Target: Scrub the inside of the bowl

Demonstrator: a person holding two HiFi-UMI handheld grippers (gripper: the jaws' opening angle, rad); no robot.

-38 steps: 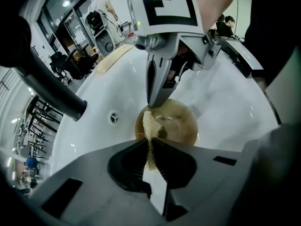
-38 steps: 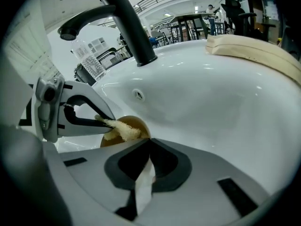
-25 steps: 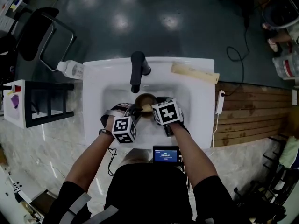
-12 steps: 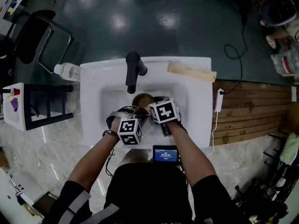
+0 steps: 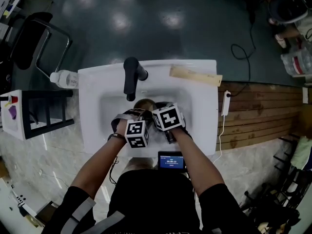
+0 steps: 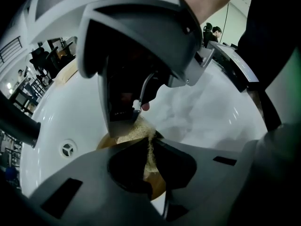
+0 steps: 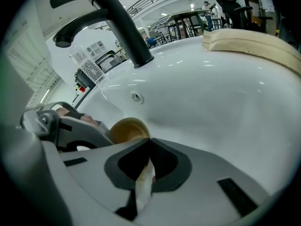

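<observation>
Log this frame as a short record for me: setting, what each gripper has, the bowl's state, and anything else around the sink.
setting: white sink with a black faucet
left gripper: shut on the bowl's rim
right gripper: shut on a pale scrub pad
bowl: brown, held over the basin, tipped with its opening toward the right gripper
pad contact: it touches the bowl near the rim
nearby: pale wooden piece on the sink's back rim; clear bottle beside the sink's left edge
</observation>
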